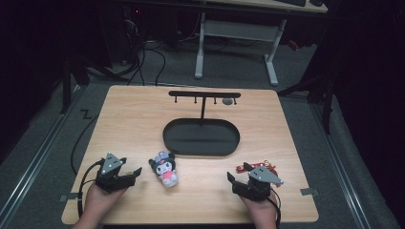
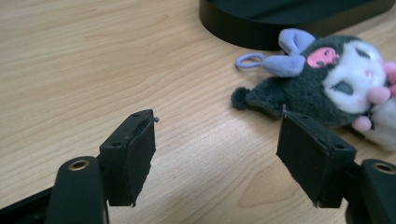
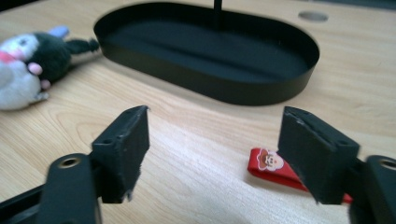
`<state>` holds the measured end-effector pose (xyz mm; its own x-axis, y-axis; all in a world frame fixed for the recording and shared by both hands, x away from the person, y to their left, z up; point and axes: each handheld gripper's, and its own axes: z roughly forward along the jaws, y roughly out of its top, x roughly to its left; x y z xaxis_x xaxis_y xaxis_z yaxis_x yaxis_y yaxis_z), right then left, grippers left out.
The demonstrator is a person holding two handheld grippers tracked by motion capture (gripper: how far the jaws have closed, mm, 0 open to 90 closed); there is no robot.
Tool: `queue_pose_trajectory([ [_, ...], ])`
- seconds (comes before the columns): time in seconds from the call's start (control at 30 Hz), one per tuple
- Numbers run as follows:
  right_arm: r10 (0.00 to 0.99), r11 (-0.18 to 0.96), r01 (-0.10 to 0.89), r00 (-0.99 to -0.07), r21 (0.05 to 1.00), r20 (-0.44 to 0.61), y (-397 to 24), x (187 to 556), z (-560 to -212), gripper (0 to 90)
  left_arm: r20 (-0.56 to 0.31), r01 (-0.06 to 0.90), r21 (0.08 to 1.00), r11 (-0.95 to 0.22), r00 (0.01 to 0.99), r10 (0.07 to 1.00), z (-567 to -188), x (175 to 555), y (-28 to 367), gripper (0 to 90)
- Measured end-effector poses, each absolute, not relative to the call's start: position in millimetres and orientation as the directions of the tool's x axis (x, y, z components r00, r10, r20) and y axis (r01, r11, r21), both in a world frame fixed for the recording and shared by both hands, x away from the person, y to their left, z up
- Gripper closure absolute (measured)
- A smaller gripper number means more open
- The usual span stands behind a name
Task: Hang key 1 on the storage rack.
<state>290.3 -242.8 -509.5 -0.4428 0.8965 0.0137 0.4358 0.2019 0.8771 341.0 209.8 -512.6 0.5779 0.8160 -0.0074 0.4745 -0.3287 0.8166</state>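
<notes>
Black jaws of the left gripper (image 1: 135, 172) stand spread and empty near the table's front-left corner; the plush keychain (image 1: 165, 169) lies just to its right, long axis running front to back, nearer it than the equally spread right gripper (image 1: 232, 179).
</notes>
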Motion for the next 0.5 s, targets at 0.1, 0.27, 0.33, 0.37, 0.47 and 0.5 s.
queue_pose_trajectory([
  [0.1,0.898,0.236,0.451,-0.439,0.861,-0.016,-245.2,292.4,-514.0,18.7,-0.023,0.452,0.84,-0.3,0.582,0.813,-510.8,344.8,207.3,27.9],
  [0.27,0.9,0.262,0.447,-0.432,0.855,-0.051,-250.5,288.1,-513.5,15.4,-0.037,0.452,0.844,-0.29,0.587,0.809,-510.5,349.3,205.9,23.3],
  [0.33,0.909,0.267,0.446,-0.411,0.854,-0.07,-248.9,285.6,-513.0,14.8,-0.044,0.458,0.842,-0.285,0.585,0.81,-510.8,349.1,207.4,21.7],
  [0.37,0.916,0.282,0.418,-0.386,0.863,-0.112,-245.7,282.6,-514.1,15.2,-0.041,0.455,0.844,-0.285,0.584,0.811,-511.0,348.8,207.7,21.4],
  [0.47,0.906,0.293,0.4,-0.407,0.868,-0.119,-241.8,281.5,-514.1,18.0,-0.032,0.447,0.848,-0.284,0.578,0.815,-510.7,348.1,208.1,20.3],
  [0.5,0.904,0.294,0.397,-0.411,0.87,-0.118,-240.5,281.6,-514.4,17.7,-0.029,0.445,0.849,-0.286,0.579,0.815,-510.3,348.1,208.1,20.1],
])
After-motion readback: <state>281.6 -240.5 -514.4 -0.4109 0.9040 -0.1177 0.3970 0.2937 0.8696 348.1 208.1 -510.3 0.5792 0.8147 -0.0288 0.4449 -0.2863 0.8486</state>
